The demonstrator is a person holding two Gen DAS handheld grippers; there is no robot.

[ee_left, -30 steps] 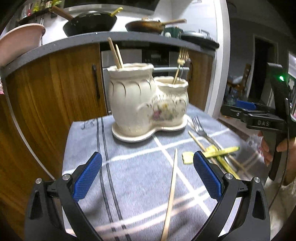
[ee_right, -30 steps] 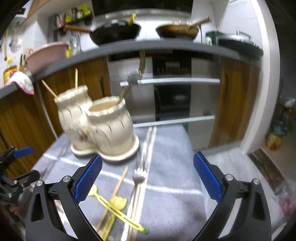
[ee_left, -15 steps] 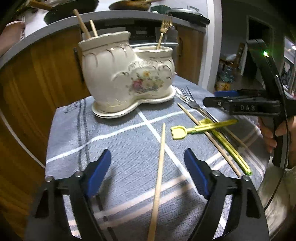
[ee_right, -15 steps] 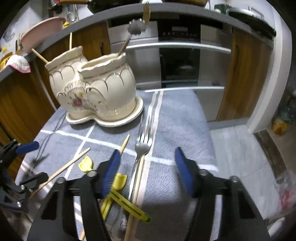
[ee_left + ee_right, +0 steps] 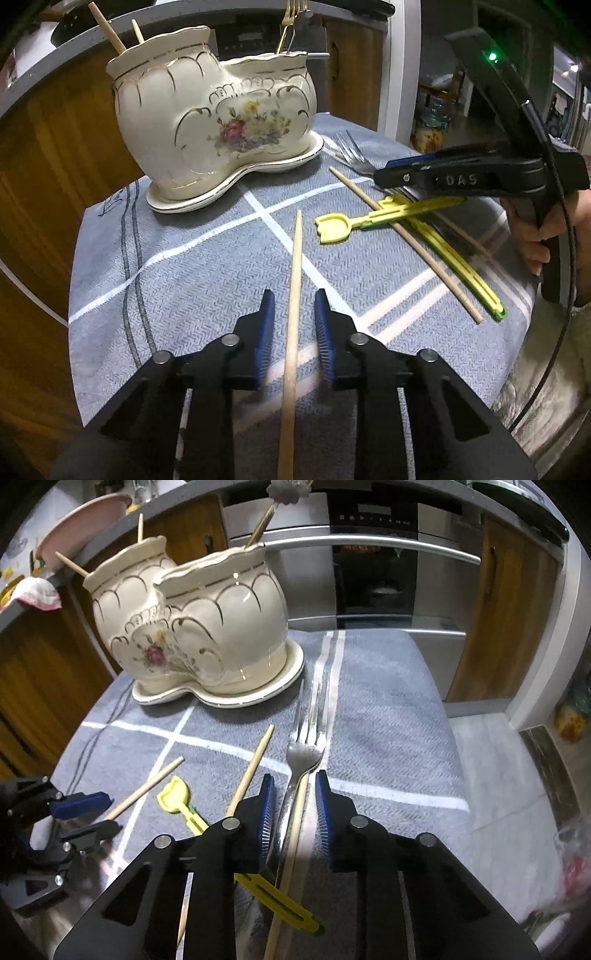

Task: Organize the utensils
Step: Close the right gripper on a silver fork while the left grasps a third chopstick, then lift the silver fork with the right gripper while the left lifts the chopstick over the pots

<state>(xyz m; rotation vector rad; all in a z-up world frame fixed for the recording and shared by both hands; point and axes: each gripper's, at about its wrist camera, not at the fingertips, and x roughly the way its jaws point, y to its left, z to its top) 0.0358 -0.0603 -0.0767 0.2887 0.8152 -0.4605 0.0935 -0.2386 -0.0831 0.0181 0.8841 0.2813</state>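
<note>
A cream double ceramic utensil holder [image 5: 207, 122] [image 5: 192, 627] stands on its saucer at the back of the grey cloth, with chopsticks and a fork in it. My left gripper [image 5: 291, 317] is low over the cloth, its jaws narrowed around a wooden chopstick [image 5: 293, 295] with a small gap on each side. My right gripper [image 5: 291, 801] straddles the handle of a metal fork [image 5: 308, 738] and a second chopstick [image 5: 293, 834] beside it, with a gap remaining. Yellow plastic utensils [image 5: 369, 221] [image 5: 173, 795] and another chopstick [image 5: 402, 240] [image 5: 251, 764] lie between the grippers.
The grey checked cloth [image 5: 166, 280] covers a small table in front of wooden cabinets [image 5: 48, 147] and an oven [image 5: 369, 561]. The table edge drops off at the right [image 5: 454, 775]. A pink bowl [image 5: 81, 528] sits on the counter.
Both grippers have come down to the cloth and narrowed from wide open, the left around the chopstick, the right around the fork handle and the chopstick beside it.
</note>
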